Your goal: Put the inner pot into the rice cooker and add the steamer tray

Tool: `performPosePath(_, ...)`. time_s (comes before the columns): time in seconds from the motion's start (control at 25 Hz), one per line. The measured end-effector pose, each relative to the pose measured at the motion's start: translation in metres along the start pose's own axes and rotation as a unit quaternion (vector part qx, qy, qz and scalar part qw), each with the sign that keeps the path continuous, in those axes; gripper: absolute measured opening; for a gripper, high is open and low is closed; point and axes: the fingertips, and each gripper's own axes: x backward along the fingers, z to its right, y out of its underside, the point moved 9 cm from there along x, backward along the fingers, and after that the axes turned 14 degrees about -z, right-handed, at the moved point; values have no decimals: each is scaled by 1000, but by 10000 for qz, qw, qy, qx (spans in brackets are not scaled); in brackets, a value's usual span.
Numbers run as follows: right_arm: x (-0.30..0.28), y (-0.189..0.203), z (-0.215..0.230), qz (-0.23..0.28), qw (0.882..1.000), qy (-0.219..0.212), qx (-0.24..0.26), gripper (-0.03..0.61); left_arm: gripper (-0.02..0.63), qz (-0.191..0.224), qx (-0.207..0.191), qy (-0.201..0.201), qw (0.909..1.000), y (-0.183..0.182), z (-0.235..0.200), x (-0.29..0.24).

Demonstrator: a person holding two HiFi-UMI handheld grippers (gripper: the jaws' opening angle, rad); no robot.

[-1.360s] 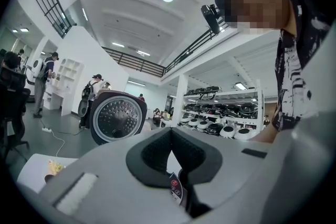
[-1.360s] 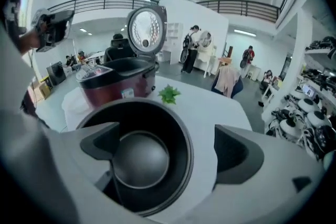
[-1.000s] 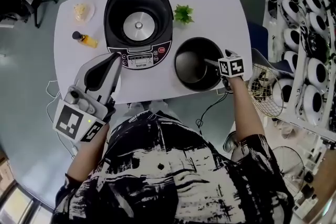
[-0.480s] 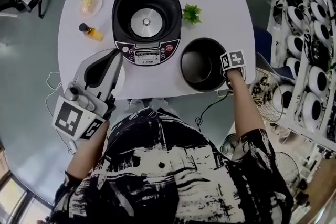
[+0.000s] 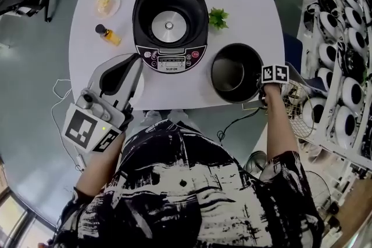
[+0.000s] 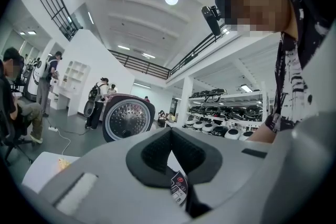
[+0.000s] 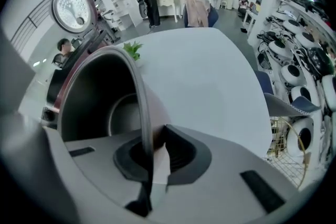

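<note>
The right tool (image 5: 260, 82) clamps the rim of the inner pot (image 5: 232, 72) for lifting; the pot stands on the table (image 5: 247, 11) right of centre, beside the open rice cooker (image 5: 170, 23); the left tool (image 5: 135, 61), closed and empty, waits at lower left.

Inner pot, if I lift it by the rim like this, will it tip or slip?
Probably rigid: the inner pot looks like thin metal. Held only at one rim spot by the right gripper, it will likely tilt. Its smooth wall may slip.

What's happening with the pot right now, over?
Right gripper shut on inner pot rim. Left gripper shut, empty. Pot beside open rice cooker, nothing between.
</note>
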Motion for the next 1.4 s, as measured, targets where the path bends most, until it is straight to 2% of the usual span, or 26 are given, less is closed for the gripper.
performPosePath(0.2, 52, -3, -3, 760, 9959, -396, -277, 3, 5, 117, 15, 72, 9999, 0, -4, 6)
performPosePath(0.36, 115, -19, -24, 1454, 9868, -701, -164, 5, 5, 230, 47, 153, 9996, 0, -5, 10)
performPosePath(0.52, 165, -48, -66, 1919, 9752, -1098, 123, 5, 5, 348, 114, 199, 9991, 0, -6, 21)
performPosePath(0.68, 187, -92, -124, 2192, 9635, -1449, 516, 5, 5, 514, 109, 113, 9986, -2, -15, 36)
performPosePath(0.84, 181, -125, -180, 2173, 9575, -1712, 818, 5, 5, 622, 105, -63, 9980, 0, -22, 57)
performPosePath(0.96, 168, -146, -215, 2030, 9587, -1741, 966, 6, 5, 675, 110, -201, 9975, 2, -26, 73)
performPosePath(1.12, 141, -168, -241, 1723, 9680, -1561, 943, 10, 5, 725, 162, -380, 9965, 3, -30, 94)
performPosePath(1.4, 98, -186, -251, 1178, 9851, -1056, 669, 11, 5, 760, 309, -715, 9941, 12, -40, 126)
